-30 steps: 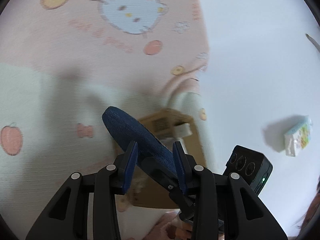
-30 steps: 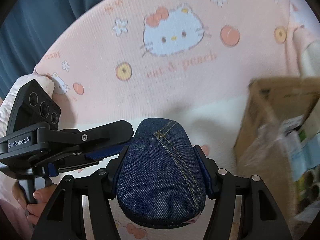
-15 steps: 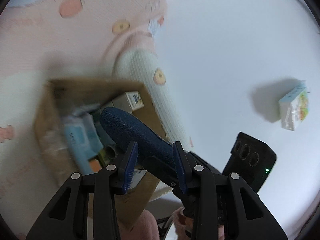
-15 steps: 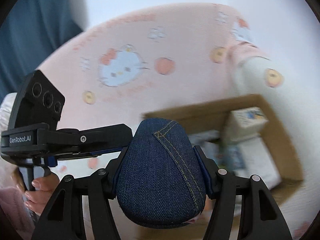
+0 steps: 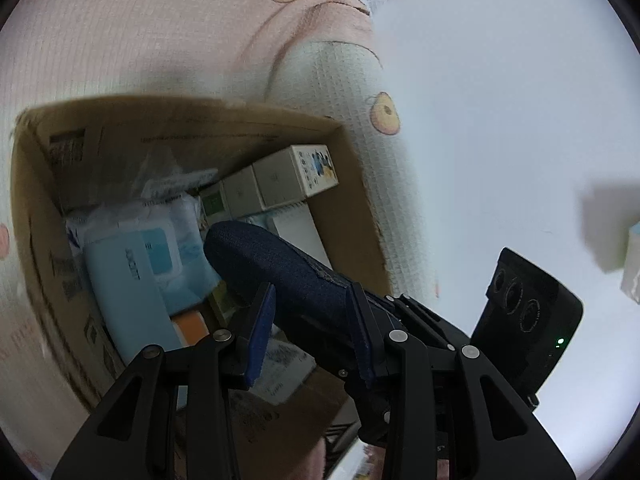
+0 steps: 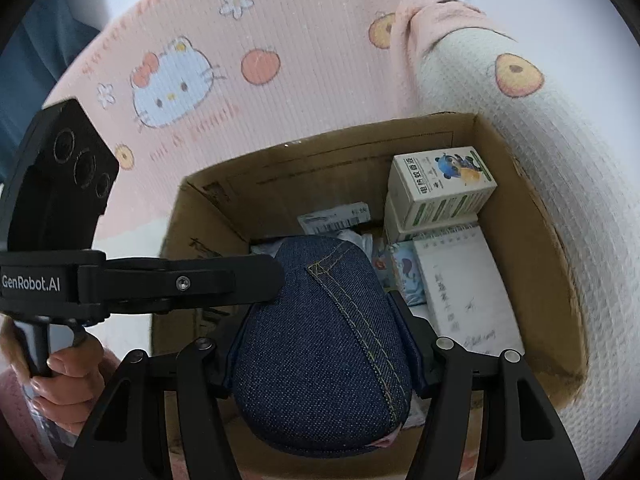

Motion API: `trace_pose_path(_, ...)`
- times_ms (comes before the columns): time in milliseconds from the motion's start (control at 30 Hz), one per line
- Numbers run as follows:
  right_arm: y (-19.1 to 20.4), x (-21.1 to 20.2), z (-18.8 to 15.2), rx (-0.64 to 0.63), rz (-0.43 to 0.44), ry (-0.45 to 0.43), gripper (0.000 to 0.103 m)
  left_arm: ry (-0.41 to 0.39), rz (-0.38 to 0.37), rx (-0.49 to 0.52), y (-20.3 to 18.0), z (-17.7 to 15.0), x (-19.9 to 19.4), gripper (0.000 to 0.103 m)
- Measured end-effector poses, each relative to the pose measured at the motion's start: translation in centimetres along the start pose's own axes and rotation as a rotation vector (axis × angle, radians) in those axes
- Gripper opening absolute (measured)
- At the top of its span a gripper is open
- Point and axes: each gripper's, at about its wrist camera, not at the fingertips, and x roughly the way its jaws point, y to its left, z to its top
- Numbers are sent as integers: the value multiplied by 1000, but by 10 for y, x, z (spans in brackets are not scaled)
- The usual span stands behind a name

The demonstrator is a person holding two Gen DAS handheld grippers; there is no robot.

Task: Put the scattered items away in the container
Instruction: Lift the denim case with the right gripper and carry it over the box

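A home, likely a bedroom; a pink cartoon-cat blanket [image 6: 280,32] lies under a cardboard box [image 6: 532,216] of household sundries.

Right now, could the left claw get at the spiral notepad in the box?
Probably not: the denim case, shut in the right claw, hangs over the cardboard box between the open left claw and the notepad.

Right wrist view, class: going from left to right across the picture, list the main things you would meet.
Hand on the grip → black camera block of the other tool → denim case held in the right tongs → spiral notebook → right wall of the cardboard box.
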Motion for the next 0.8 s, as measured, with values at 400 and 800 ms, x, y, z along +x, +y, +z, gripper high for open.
trace_pose_path(400,6,44,-3,-235,-20,320,61,72,186,58,9,9,17,40)
trace_pose_path(800,-7,42,11,-271,2,495,63,142,377,152,0,5,30,40)
